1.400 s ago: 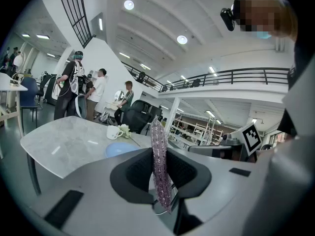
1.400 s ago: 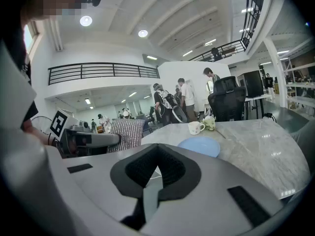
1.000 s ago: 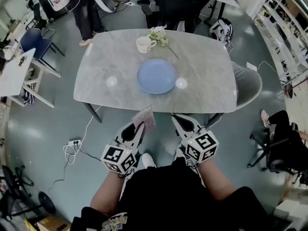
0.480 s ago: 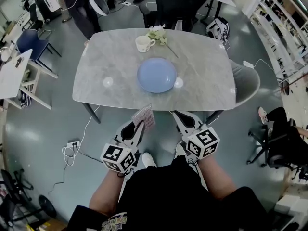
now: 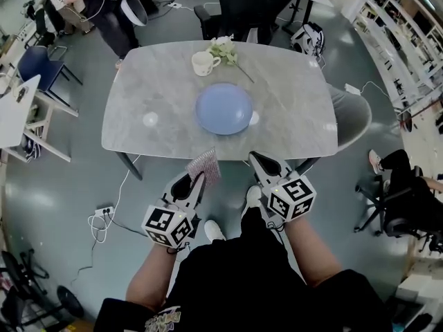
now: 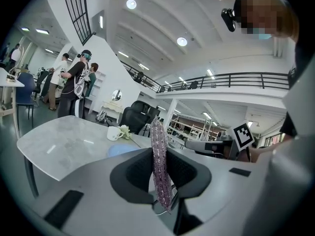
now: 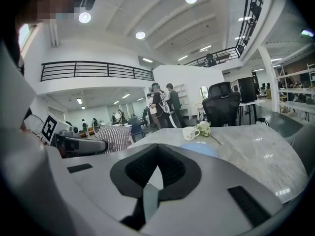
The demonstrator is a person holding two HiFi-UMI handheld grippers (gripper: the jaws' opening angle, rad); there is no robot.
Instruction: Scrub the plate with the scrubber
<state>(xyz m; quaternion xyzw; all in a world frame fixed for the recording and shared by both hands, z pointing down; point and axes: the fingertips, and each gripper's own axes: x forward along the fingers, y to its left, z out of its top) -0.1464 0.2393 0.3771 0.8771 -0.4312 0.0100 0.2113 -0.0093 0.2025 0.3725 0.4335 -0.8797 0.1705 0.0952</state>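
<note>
The left gripper (image 5: pixel 196 180) is clamped on the scrubber (image 5: pixel 205 166), pinching its lower edge so the sparkly pad stands upright, off the table (image 5: pixel 297 116) and just short of its near edge. The right gripper (image 5: pixel 262 163) is clenched on nothing. The plate (image 5: pixel 223 108) sits at the table's centre, with the cup (image 5: pixel 203 63) toward the far edge. The scrubber looks light and floppy, so grip low and firm. The plate looks slick, breakable and liable to slide, so steady its rim.
</note>
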